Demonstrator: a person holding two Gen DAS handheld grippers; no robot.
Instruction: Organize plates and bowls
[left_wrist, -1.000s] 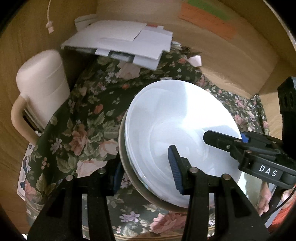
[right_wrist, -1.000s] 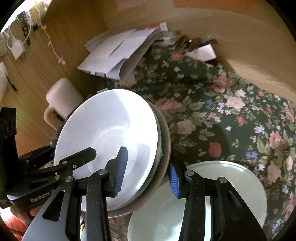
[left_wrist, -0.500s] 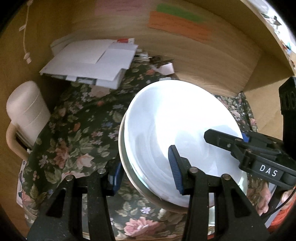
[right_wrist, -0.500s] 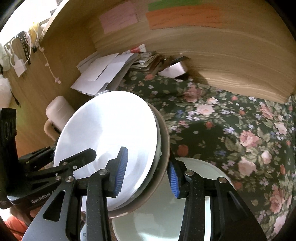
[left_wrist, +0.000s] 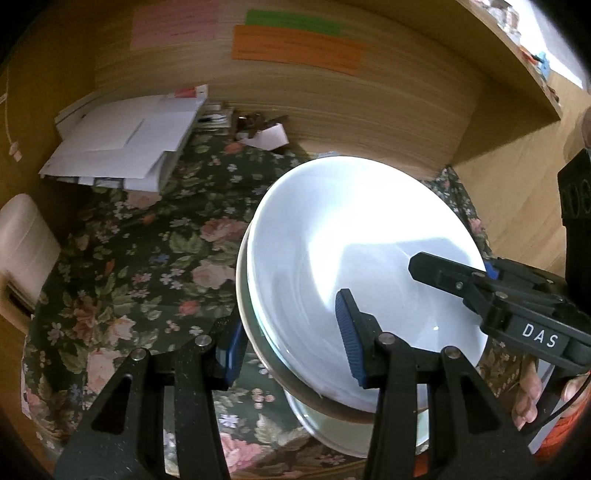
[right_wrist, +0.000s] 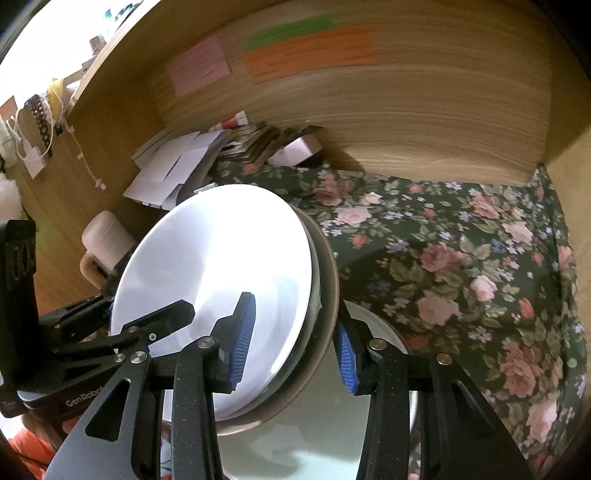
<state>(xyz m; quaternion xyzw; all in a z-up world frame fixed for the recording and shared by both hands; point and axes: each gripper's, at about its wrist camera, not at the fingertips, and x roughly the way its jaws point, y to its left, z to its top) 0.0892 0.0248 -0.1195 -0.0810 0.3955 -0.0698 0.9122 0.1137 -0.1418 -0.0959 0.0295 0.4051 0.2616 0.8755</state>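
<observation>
Bowls (left_wrist: 354, 258) higher above floral tablecloth (left_wrist: 140, 266)

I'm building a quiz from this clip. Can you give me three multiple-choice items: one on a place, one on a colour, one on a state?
1. Where do the loose papers lie?
A. Back left of the cloth
B. On the plates
C. In a gripper

2. What colour is the longest note on the wooden back wall?
A. Blue
B. Orange
C. Black

3. How is the stack of plates held?
A. Lying flat on the cloth
B. Tilted, by both grippers
C. Upside down

Answers: 1 A, beside the wall. 2 B, below a green strip. 3 B, left gripper and right gripper straddle opposite rims.
</observation>
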